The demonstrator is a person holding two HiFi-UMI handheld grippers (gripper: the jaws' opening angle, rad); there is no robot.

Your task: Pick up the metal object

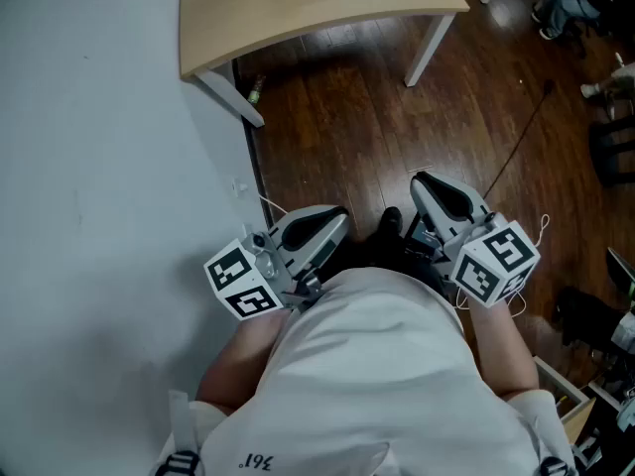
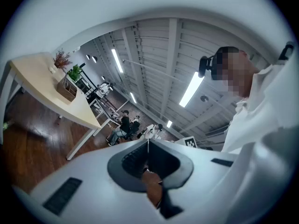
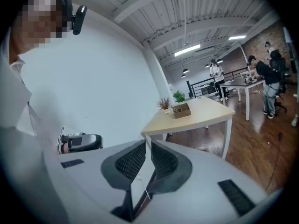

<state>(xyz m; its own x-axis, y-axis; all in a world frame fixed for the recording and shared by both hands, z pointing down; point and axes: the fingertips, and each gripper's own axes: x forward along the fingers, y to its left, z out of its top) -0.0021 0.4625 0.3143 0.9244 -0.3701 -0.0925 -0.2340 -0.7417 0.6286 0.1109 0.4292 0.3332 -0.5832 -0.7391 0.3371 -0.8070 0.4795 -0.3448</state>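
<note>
No metal object shows in any view. I hold both grippers close to my body, above a dark wooden floor (image 1: 397, 137). In the head view, the left gripper (image 1: 335, 218) points up and right, the right gripper (image 1: 425, 182) up and left. Both are empty, with their jaws together. In the left gripper view the left gripper (image 2: 148, 142) aims up at the ceiling, its pads meeting. In the right gripper view the right gripper (image 3: 147, 142) faces a light wooden table (image 3: 201, 115), with only a hairline slit between its pads. The left gripper's body (image 3: 81, 142) also appears there, by the wall.
The light wooden table (image 1: 298, 18) with white legs stands ahead and carries a small wooden box (image 3: 181, 110) and plants (image 3: 179, 96). A white wall (image 1: 99, 167) runs along my left. People (image 3: 268, 78) stand at tables far off. Bags and gear (image 1: 605, 117) lie at right.
</note>
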